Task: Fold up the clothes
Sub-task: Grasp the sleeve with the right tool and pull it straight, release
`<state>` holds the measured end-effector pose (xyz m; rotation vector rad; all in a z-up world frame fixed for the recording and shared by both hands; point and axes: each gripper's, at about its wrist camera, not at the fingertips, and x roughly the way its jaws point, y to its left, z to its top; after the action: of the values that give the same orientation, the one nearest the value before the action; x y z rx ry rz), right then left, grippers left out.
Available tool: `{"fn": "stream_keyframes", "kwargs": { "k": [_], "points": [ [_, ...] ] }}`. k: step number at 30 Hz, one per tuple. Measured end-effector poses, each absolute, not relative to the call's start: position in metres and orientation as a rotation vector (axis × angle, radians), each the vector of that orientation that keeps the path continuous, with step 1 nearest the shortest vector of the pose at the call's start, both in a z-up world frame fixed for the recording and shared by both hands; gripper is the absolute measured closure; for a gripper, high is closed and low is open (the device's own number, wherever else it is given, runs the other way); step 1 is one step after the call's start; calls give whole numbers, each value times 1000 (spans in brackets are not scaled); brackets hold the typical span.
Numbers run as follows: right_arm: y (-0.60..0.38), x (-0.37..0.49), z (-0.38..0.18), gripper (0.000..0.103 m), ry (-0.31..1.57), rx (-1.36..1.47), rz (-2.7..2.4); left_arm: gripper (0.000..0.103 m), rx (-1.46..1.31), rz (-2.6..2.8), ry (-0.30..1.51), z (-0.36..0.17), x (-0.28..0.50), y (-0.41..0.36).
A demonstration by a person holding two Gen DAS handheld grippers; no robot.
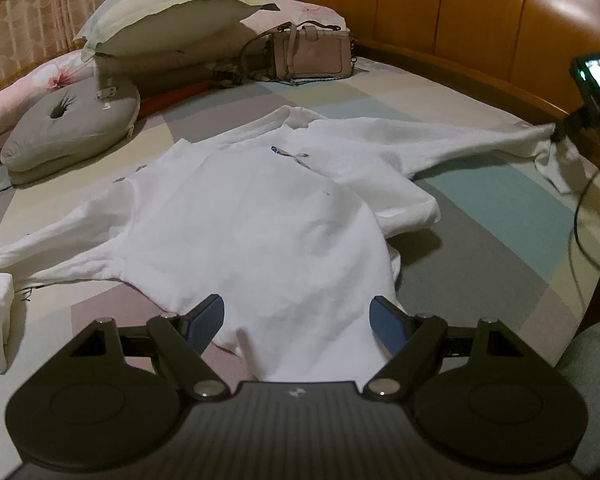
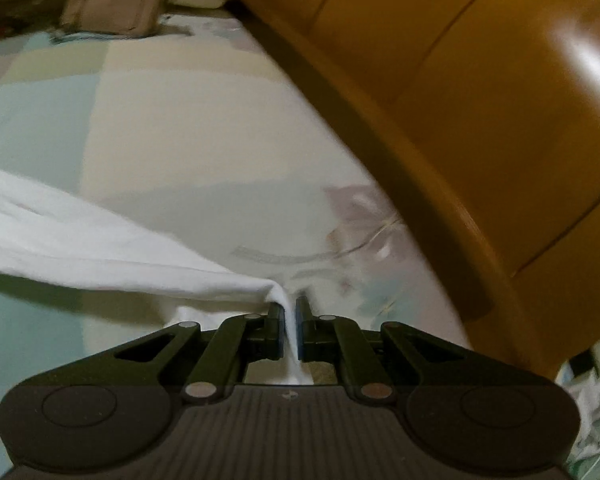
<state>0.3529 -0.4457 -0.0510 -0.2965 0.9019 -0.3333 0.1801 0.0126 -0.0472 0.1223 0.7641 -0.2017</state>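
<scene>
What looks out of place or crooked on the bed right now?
The white shirt lies askew and rumpled, one sleeve stretched sideways to the right gripper, which pinches its cuff. A handbag sits among the pillows.

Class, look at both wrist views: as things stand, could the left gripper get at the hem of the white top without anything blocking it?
Probably yes. The left gripper is open, with the hem of the white top lying between and just beyond its fingers, and nothing sits over it. The right gripper is off at the sleeve end, shut on it.

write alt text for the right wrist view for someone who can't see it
The right gripper has its jaws shut on the end of a white sleeve, stretched taut above a pastel patchwork bedsheet. A wooden headboard curves along the right.
</scene>
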Motion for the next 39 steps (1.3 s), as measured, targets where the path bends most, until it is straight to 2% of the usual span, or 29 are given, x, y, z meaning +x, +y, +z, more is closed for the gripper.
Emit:
{"fn": "stream_keyframes", "kwargs": {
  "k": [7,15,18,20,21,23,25,35,39],
  "points": [
    [-423,336,-22,95,811,-218,-226,23,125,-192,766,-46,182,13],
    [-340,285,-62,92,930,-78,170,23,137,-229,749,-40,177,5],
    [-322,274,-84,73,972,-66,243,23,136,-223,750,-39,176,7],
    [-320,264,-89,50,946,-43,260,23,133,-218,752,-39,176,8],
    [-323,262,-90,43,939,-3,275,23,132,-216,754,-40,176,9],
    [-331,258,-92,13,938,98,306,23,130,-214,757,-41,176,9],
    [-334,257,-96,1,938,134,326,23,127,-218,758,-41,177,7],
    [-306,238,-101,0,915,-155,305,23,129,-245,752,-41,176,2],
    [-341,216,-81,0,846,49,390,22,135,-273,729,-35,173,-1]
  ]
}}
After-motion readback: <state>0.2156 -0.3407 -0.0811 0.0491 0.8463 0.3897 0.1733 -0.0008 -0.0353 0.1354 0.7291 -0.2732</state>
